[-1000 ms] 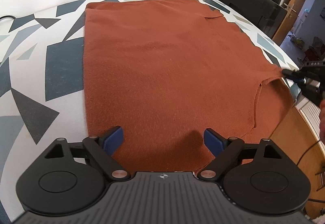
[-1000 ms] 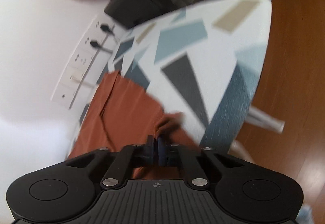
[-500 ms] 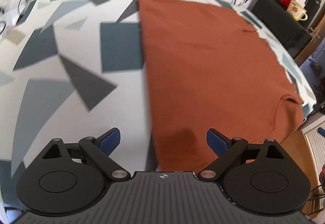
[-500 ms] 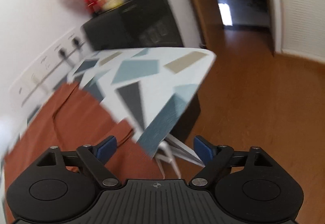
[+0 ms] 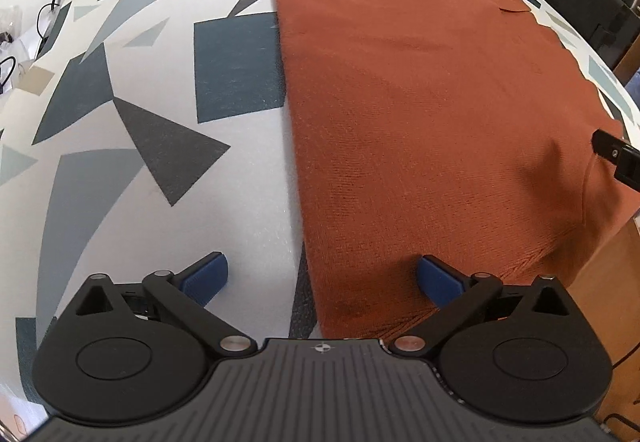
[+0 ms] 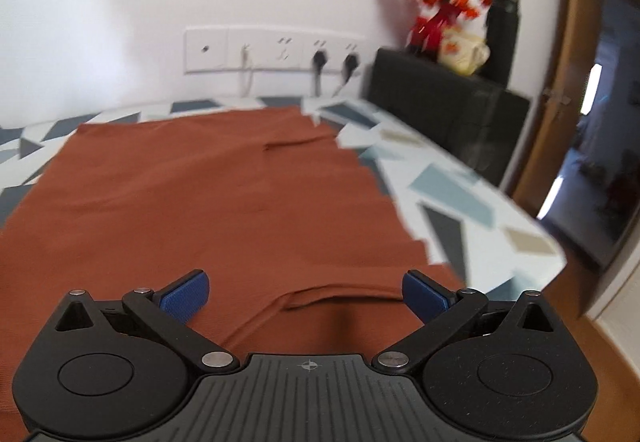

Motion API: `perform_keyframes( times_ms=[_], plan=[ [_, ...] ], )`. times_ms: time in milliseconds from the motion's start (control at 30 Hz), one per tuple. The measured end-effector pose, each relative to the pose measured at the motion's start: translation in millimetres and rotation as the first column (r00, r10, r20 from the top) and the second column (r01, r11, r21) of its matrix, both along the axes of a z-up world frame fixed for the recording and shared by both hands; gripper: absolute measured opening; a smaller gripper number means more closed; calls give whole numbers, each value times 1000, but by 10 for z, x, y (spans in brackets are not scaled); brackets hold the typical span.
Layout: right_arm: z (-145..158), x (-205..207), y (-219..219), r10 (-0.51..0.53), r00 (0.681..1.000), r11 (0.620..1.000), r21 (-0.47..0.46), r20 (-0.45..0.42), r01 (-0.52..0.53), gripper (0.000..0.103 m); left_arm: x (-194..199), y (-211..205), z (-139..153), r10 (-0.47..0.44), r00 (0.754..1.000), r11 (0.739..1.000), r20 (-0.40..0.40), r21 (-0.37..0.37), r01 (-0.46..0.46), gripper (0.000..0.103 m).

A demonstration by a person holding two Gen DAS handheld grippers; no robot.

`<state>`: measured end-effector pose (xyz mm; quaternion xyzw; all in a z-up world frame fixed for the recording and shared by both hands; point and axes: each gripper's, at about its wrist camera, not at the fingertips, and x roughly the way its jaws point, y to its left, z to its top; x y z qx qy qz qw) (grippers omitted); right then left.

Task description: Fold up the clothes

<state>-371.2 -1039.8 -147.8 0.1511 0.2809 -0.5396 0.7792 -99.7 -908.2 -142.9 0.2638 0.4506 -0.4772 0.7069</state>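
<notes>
Both grippers, left (image 5: 322,278) & right (image 6: 306,292), spread wide w/ nothing held at near edge of flat rust shirt (image 5: 432,113); next needs hem pinches, probably.

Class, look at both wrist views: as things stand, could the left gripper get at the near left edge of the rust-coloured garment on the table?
Probably yes. The left gripper is open, and the garment has its left edge running between the blue fingers. Nothing lies on the patterned tablecloth in between.

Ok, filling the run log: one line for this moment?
left gripper: open | right gripper: open | rust garment: flat on table
</notes>
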Motion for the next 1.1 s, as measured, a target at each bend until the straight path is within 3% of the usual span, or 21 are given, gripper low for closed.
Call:
perform_keyframes(
  times_ms=[300, 600, 867, 1100],
  plan=[
    [-270, 51, -168, 8, 996, 991, 133, -85, 3, 102, -52, 54, -27, 17, 999, 998, 32, -58, -15, 103],
    [-365, -182, -269, -55, 996, 967, 251, 73, 35, 102, -46, 32, -21, 17, 999, 999, 29, -51, -15, 103],
    [-358, -200, -290, -39, 997, 968, 250, 70, 20, 102, -41, 29, -28, 14, 1000, 999, 28, -45, -12, 103],
    [-360, -217, -306, -33, 996, 967, 256, 77, 12, 102, -2, -43, -12, -5, 1000, 1000, 2, 5, 5, 103]
  ],
)
